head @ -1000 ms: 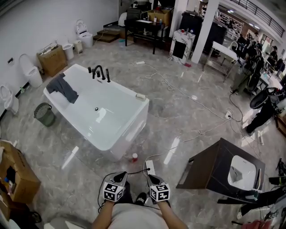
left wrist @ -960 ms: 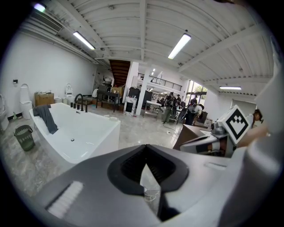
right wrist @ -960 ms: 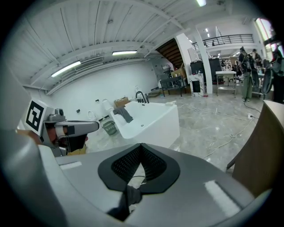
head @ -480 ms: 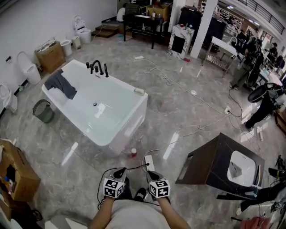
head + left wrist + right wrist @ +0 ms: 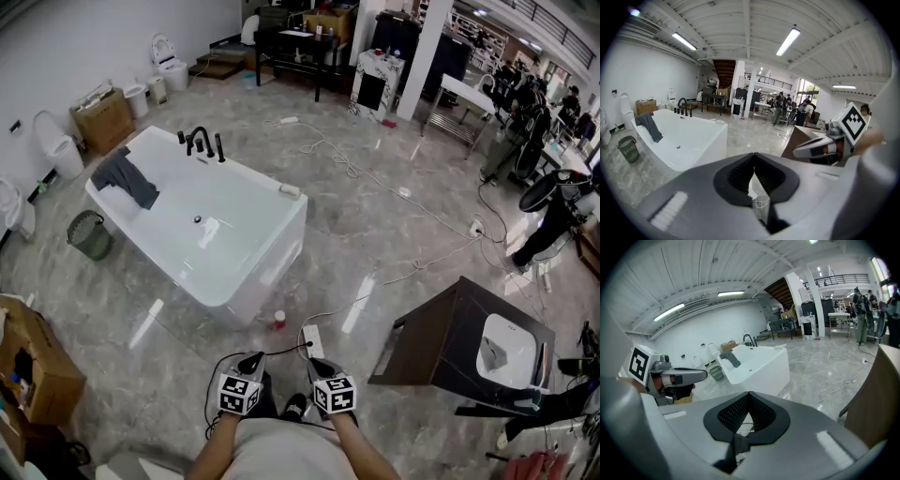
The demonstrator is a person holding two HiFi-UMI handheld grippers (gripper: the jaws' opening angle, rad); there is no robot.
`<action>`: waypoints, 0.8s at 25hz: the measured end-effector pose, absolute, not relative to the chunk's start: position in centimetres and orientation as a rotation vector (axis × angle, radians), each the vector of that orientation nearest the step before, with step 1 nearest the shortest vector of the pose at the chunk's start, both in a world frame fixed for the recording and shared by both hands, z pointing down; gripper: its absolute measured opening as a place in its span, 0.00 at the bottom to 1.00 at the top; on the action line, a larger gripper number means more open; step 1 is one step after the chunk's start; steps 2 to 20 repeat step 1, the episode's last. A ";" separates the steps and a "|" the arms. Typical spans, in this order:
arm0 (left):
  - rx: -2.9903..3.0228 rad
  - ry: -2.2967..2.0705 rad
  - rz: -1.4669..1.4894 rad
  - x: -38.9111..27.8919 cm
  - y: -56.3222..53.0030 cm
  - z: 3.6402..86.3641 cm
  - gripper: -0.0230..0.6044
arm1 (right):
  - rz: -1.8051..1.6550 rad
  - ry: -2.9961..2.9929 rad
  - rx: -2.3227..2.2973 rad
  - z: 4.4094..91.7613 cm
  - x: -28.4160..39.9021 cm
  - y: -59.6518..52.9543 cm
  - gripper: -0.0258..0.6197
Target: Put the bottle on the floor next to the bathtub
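Bottle (image 5: 280,320) stands on the floor (image 5: 375,234) just beside the tub (image 5: 272,267) in the head view, so I judge the placing done. Left gripper view: left claw (image 5: 753,171) closed, empty. Right gripper view: right claw (image 5: 748,411) closed, empty. Next I'd just stay clear of it

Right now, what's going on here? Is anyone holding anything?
A person stands a little back from the white bathtub with a gripper in each hand, both held close in front of the body. The left gripper and the right gripper have their jaws shut with nothing between them. A small red-topped bottle stands on the floor right beside the tub's near corner, apart from both grippers, so the placing looks done.
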State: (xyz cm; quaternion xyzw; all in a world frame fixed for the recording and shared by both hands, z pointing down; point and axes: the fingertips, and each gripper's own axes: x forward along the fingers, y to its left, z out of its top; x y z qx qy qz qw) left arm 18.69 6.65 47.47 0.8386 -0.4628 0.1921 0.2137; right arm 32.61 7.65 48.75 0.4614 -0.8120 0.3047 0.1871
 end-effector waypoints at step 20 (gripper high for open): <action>2.331 -1.283 0.543 18.8 6.7 47.5 0.13 | 0.857 -2.286 1.298 48.8 32.6 7.6 0.04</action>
